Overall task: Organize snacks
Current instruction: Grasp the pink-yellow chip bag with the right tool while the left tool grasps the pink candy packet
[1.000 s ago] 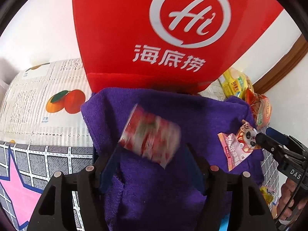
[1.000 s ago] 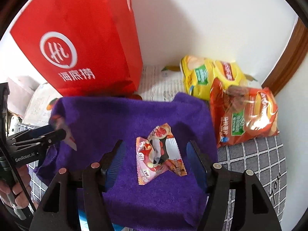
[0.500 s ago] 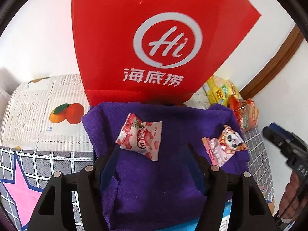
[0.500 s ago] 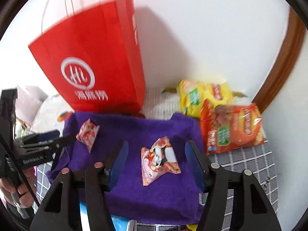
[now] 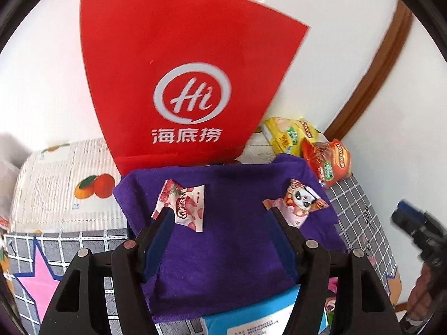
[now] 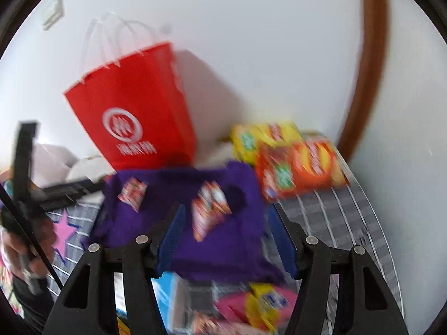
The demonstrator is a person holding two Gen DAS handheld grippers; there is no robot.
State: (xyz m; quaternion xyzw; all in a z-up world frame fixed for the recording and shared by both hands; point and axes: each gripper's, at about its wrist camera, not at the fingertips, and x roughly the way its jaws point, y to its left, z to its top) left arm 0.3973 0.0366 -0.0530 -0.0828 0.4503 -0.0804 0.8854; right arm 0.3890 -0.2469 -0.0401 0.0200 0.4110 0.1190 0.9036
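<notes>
1. Hovering tilted downward over a purple towel [image 5: 232, 240], the left gripper [image 5: 223, 223] has its jaws spread, gripping nothing.
2. The right gripper [image 6: 225, 217] hangs likewise, jaws apart and empty.
3. Two snack packets lie apart on the towel: a strawberry candy packet [image 5: 183, 205] and a panda snack packet [image 5: 300, 199].
4. A red paper bag [image 5: 184, 83] stands behind the towel, chip bags [image 5: 327, 159] to its right.
5. Only the blurred right view shows the bag's white handles [image 6: 111, 42] and a hand [image 6: 30, 248] holding the left gripper.

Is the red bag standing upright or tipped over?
Upright: the red bag stands on its base behind the purple cloth, its handles up.
</notes>
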